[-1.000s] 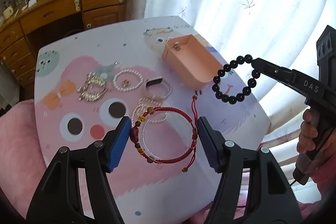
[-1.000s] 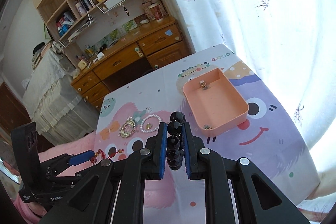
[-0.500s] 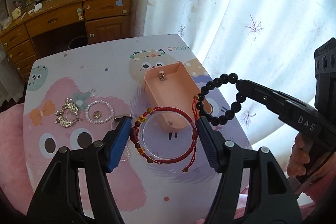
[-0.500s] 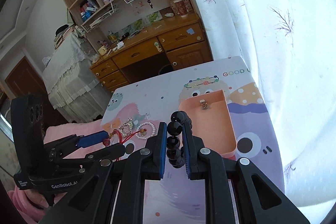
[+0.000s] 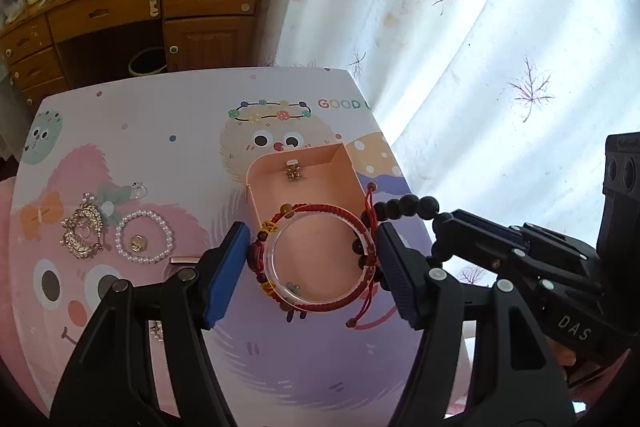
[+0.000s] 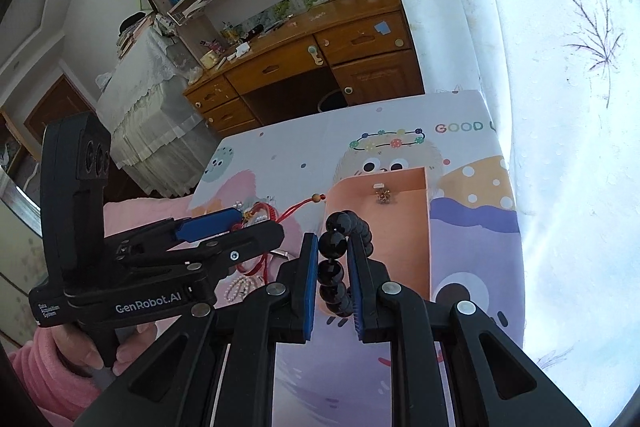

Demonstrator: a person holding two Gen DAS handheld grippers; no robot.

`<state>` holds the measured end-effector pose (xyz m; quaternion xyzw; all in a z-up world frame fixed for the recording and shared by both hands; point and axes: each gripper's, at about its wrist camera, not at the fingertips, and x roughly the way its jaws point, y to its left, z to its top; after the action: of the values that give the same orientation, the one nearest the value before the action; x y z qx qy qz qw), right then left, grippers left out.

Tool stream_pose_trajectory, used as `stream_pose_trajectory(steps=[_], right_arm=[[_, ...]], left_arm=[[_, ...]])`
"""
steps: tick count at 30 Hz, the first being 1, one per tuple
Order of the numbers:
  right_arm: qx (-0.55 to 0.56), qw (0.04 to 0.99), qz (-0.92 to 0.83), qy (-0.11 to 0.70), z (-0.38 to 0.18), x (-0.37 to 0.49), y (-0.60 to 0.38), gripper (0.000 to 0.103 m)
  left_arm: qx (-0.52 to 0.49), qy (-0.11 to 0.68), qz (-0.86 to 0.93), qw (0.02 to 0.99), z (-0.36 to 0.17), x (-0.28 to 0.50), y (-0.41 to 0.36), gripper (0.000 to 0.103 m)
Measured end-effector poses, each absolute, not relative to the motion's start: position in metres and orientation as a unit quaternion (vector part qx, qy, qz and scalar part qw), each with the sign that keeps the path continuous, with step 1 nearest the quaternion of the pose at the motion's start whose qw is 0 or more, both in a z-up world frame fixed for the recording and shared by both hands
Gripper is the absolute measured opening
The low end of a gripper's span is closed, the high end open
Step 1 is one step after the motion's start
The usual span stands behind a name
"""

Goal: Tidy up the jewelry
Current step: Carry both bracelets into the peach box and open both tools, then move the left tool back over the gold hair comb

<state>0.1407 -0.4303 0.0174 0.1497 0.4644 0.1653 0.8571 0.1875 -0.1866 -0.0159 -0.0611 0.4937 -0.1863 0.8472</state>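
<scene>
My left gripper (image 5: 314,259) is shut on a red cord bracelet (image 5: 320,219) with a clear ring inside it, held above the near end of the peach tray (image 5: 304,187). My right gripper (image 6: 333,267) is shut on a black bead bracelet (image 6: 334,245), also over the tray's (image 6: 400,227) near end; the beads show in the left wrist view (image 5: 404,205) just right of the red bracelet. A small gold earring (image 5: 293,171) lies at the tray's far wall. On the table lie a pearl bracelet (image 5: 145,237), a gold ornament (image 5: 82,233) and a small ring (image 5: 139,190).
The table has a cartoon-print cover (image 5: 180,131); its right edge meets a white curtain (image 5: 480,47). A wooden desk with drawers (image 5: 120,15) stands behind. A silver bangle (image 5: 184,261) and pearl strand (image 6: 240,287) lie under the left gripper.
Both grippers have moved forward with their bracelets and now hang over the tray's near end. The black beads have come close beside the red bracelet.
</scene>
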Motion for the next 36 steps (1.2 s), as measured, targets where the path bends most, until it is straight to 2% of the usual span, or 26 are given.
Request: stream_pose_trajectory(steps=[7, 9, 10, 11, 22, 36], right_arm=[[0.130, 0.856, 0.134, 0.483, 0.000, 0.150, -0.419, 0.017], [0.133, 0.859, 0.128, 0.477, -0.001, 0.150, -0.421, 0.040], [0.136, 0.861, 0.125, 0.474, -0.002, 0.149, -0.420, 0.059], [0.141, 0.864, 0.122, 0.467, -0.001, 0.147, -0.420, 0.065], [0.170, 0.863, 0.079, 0.469, -0.001, 0.125, -0.420, 0.071], [0.248, 0.805, 0.006, 0.538, -0.050, 0.084, -0.361, 0.083]], left_arm=[[-0.082, 0.494, -0.188, 0.845, -0.026, 0.193, -0.181, 0.063], [-0.090, 0.496, -0.190, 0.842, -0.027, 0.192, -0.178, 0.065], [-0.097, 0.498, -0.191, 0.840, -0.028, 0.192, -0.176, 0.066], [-0.103, 0.500, -0.190, 0.839, -0.029, 0.192, -0.173, 0.067], [-0.131, 0.507, -0.156, 0.838, -0.033, 0.172, -0.120, 0.071], [-0.099, 0.569, -0.119, 0.807, -0.059, 0.108, -0.022, 0.071]])
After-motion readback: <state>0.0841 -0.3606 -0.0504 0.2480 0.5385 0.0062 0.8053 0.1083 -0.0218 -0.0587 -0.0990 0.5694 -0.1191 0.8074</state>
